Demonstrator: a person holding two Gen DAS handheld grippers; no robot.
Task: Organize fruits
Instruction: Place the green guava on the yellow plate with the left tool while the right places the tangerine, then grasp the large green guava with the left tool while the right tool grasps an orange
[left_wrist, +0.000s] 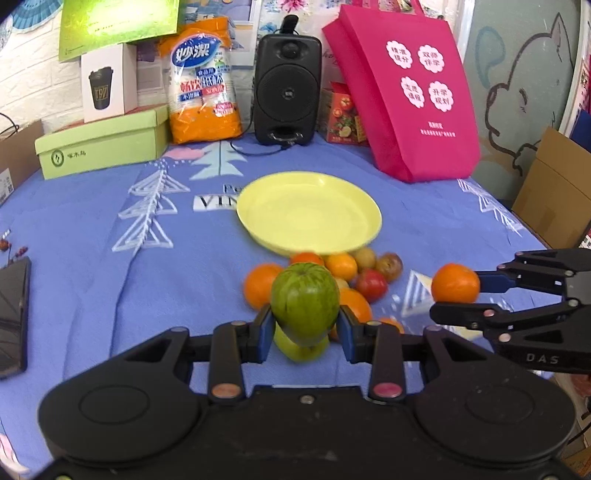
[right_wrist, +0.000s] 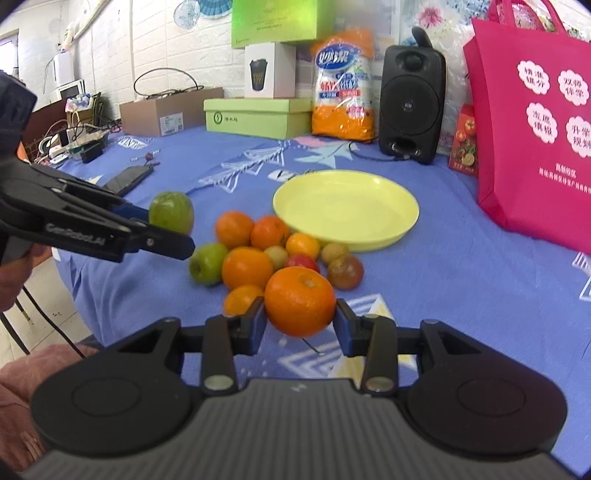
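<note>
Fruit pile (right_wrist: 273, 251) crowds my plate (right_wrist: 369, 181) at six o'clock; pink bag (right_wrist: 535, 140) walls three o'clock.

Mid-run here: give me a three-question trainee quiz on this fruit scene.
1. True or false: the yellow plate already holds fruit.
2. What does the left gripper hold? A) green apple B) tomato C) phone
3. Fill in: the right gripper is shut on an ____.

Key:
1. False, it is bare; the fruit pile lies beside it on the cloth.
2. A
3. orange
</note>
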